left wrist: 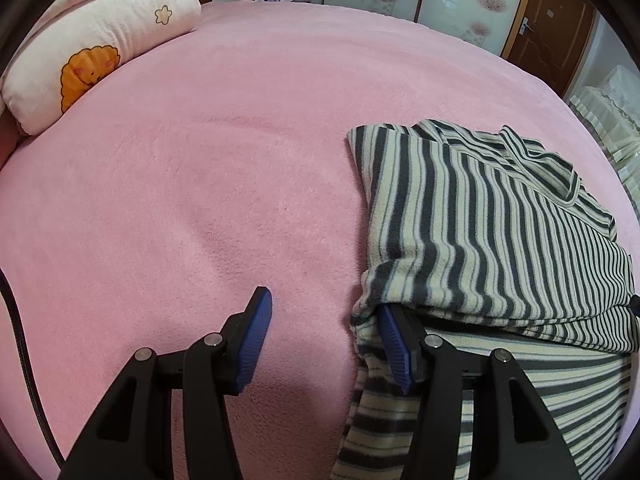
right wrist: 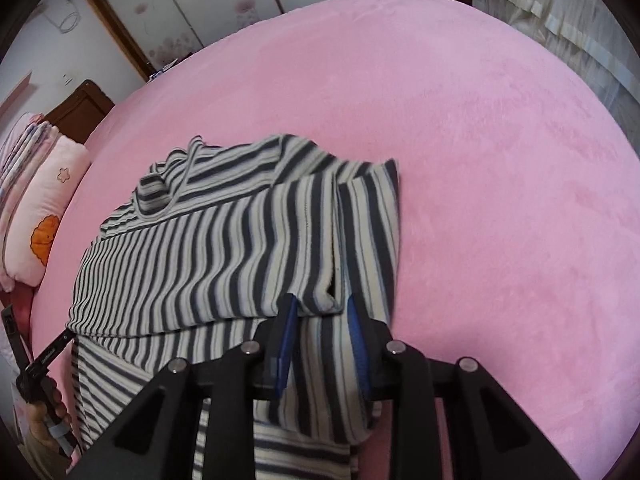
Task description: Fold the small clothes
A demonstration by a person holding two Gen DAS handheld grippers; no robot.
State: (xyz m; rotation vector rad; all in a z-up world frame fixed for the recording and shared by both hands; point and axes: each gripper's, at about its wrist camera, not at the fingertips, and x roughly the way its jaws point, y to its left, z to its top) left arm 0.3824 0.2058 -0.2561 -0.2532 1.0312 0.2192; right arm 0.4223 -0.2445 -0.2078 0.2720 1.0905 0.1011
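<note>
**Striped top half folded on the bed**

My left tool (left wrist: 324, 320) is wide open. Its right blue ribbed pad sits under the folded edge of the top (left wrist: 480, 220); the left pad is over bare bed (left wrist: 200, 140). My right tool (right wrist: 322, 312) is partly open, with soft fabric of the top (right wrist: 208, 240) between its pads at the folded corner. The top is fuzzy knit, cream with dark stripes, lying on the pink fleece bed (right wrist: 500, 140). A plush pillow (left wrist: 100, 48) lies at the far corner.

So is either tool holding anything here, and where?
Neither has a hold. The left tool is open at the striped shirt's edge. The right tool is open too, straddling a folded edge without pinching it.
</note>
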